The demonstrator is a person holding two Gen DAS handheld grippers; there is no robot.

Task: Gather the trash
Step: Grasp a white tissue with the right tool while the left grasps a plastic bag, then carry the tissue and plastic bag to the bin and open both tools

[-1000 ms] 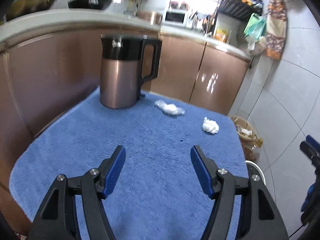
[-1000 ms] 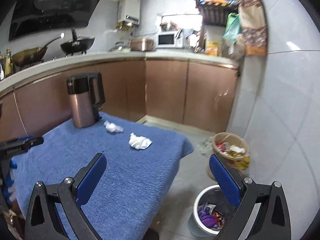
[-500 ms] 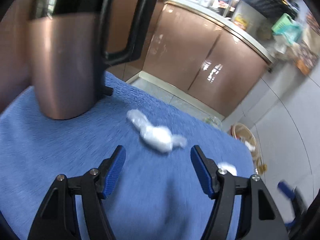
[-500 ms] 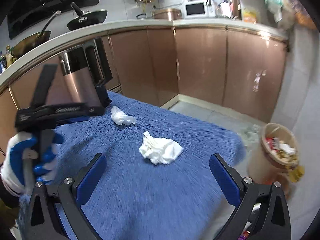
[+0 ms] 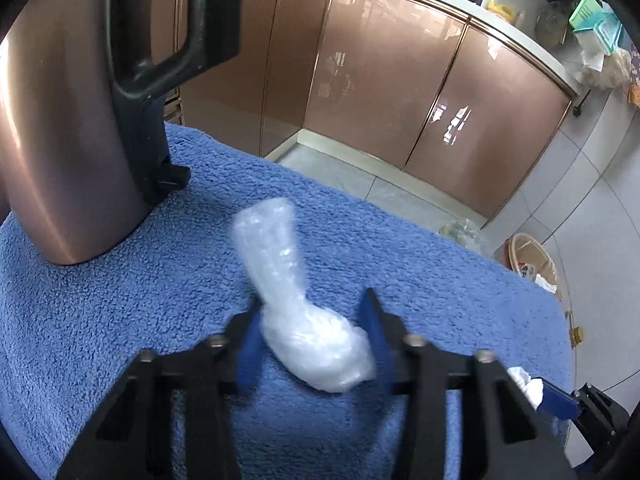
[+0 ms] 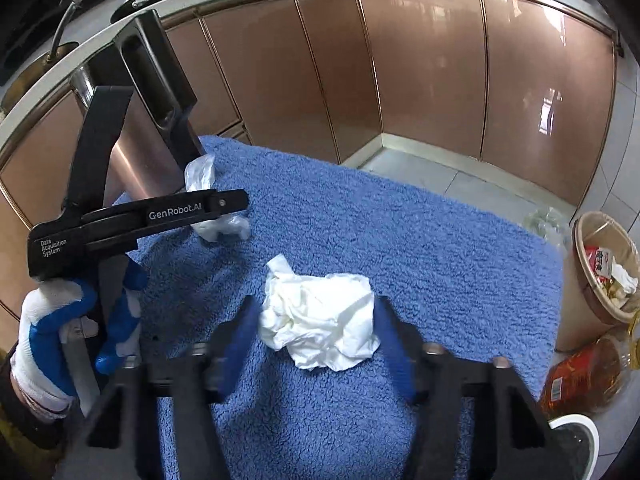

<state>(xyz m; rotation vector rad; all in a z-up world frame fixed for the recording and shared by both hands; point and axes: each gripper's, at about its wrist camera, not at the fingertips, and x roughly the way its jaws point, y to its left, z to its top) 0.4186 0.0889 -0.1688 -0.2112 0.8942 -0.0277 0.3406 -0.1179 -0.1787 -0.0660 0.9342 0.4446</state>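
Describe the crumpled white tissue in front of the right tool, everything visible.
The crumpled white tissue is a soft, creased wad of thin paper with one corner poking up. It lies on the blue fleece cloth, between the blue pads of the right tool, whose jaws have just been closing; both pads reach its edges. It lies apart from the plastic wrap.

kettle (image 5: 60, 128) top cut off, fingers (image 5: 248, 344) motion-blurred

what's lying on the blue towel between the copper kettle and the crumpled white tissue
A crumpled clear plastic wrapper, with the left gripper over it, in the right wrist view.
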